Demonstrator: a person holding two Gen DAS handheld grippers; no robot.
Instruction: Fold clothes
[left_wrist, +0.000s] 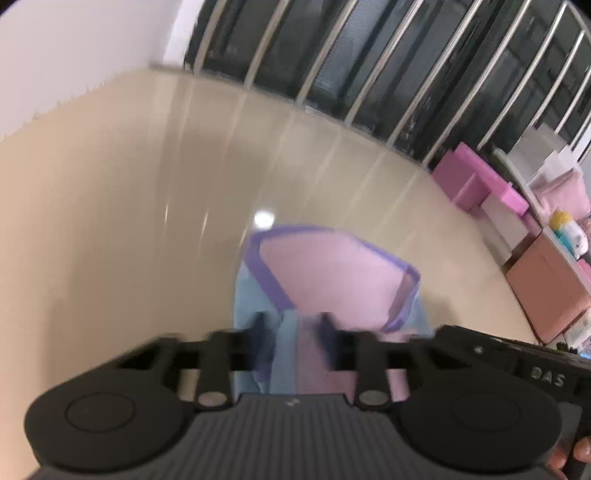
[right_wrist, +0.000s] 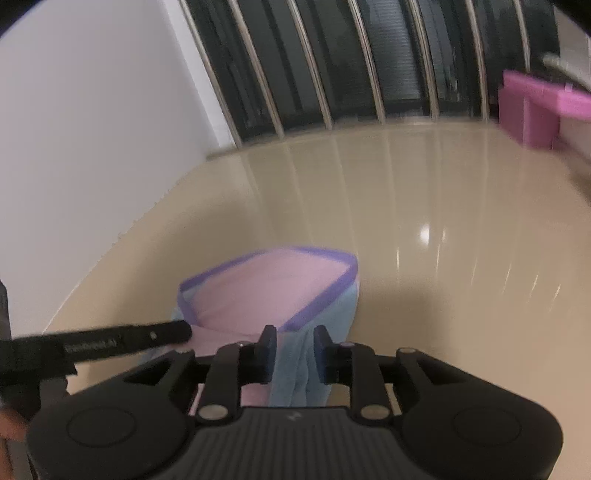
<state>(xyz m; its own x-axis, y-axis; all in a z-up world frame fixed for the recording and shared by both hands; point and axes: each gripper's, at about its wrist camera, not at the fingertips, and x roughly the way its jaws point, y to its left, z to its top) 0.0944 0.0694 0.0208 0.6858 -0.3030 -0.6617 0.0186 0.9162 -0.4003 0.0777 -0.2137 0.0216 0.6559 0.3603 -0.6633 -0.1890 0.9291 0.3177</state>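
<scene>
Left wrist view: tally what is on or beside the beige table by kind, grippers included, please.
Pink and light-blue garment with purple trim: 1
Black two-finger grippers, left gripper and right gripper: 2
Bright pink plastic shelf unit: 1
Salmon-pink box: 1
Yellow and white soft toy: 1
Total: 6

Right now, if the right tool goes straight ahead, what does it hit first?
The right tool already has the garment's blue fabric between its fingers; beyond lies the pink panel, then bare table. Depth is unclear.
</scene>
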